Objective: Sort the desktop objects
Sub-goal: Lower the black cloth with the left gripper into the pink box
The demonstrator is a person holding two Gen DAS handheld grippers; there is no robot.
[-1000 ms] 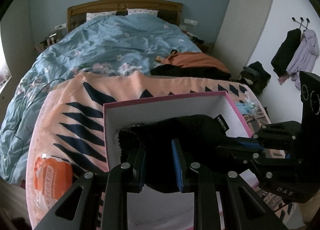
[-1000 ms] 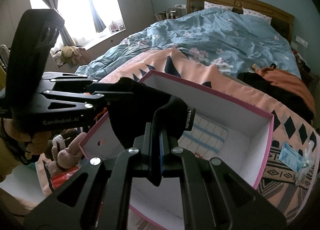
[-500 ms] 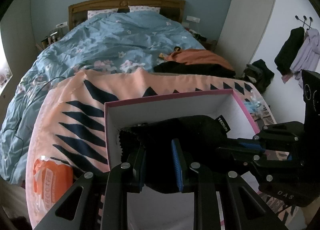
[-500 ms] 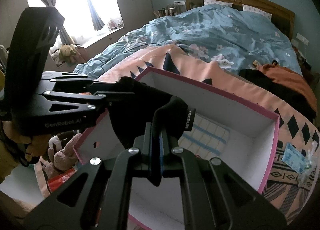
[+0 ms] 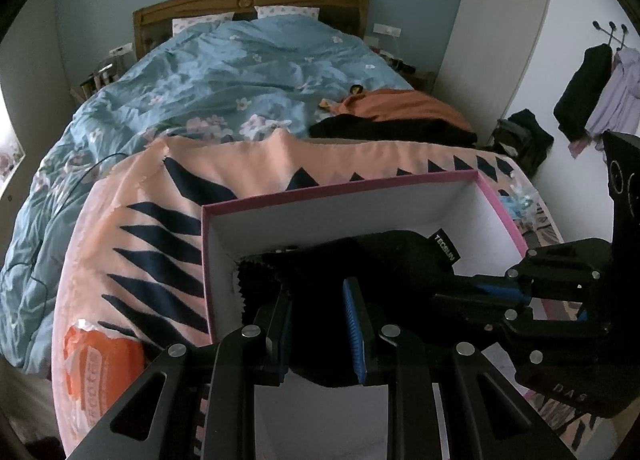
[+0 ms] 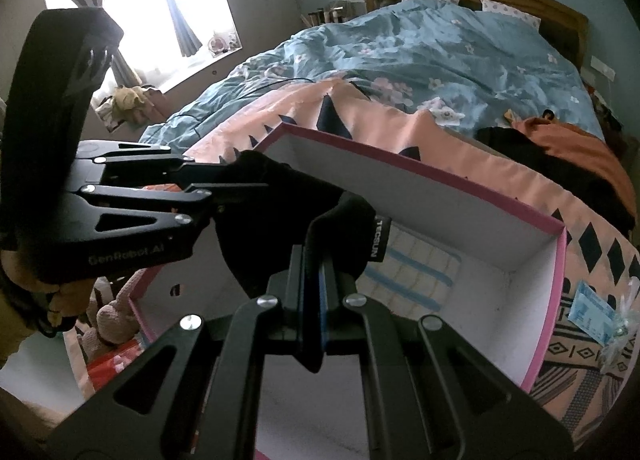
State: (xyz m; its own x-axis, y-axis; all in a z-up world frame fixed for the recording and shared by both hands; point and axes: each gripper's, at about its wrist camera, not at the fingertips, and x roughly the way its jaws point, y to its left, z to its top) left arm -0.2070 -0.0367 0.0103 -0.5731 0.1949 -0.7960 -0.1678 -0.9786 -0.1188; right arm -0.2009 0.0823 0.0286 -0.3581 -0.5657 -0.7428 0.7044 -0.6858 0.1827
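Note:
A black cloth pouch (image 5: 392,260) with a TECSUN tag hangs over the open pink-rimmed white box (image 5: 344,188). My left gripper (image 5: 318,324) is shut on one side of the pouch. My right gripper (image 6: 312,260) is shut on the pouch's (image 6: 280,216) other side, near the tag. Each gripper shows in the other's view: the right one (image 5: 472,292) from the right, the left one (image 6: 224,188) from the left. The box (image 6: 556,272) holds a blue-striped white cloth (image 6: 416,272) on its floor.
The box sits on a peach blanket with dark triangles (image 5: 248,164) on a bed with a blue floral duvet (image 5: 248,72). An orange packet (image 5: 100,368) lies left of the box. A small blue packet (image 6: 592,308) lies right of it. A plush toy (image 6: 108,320) sits below left.
Both grippers keep their hold on the pouch and have lowered slightly, so the box looks a little larger and closer.

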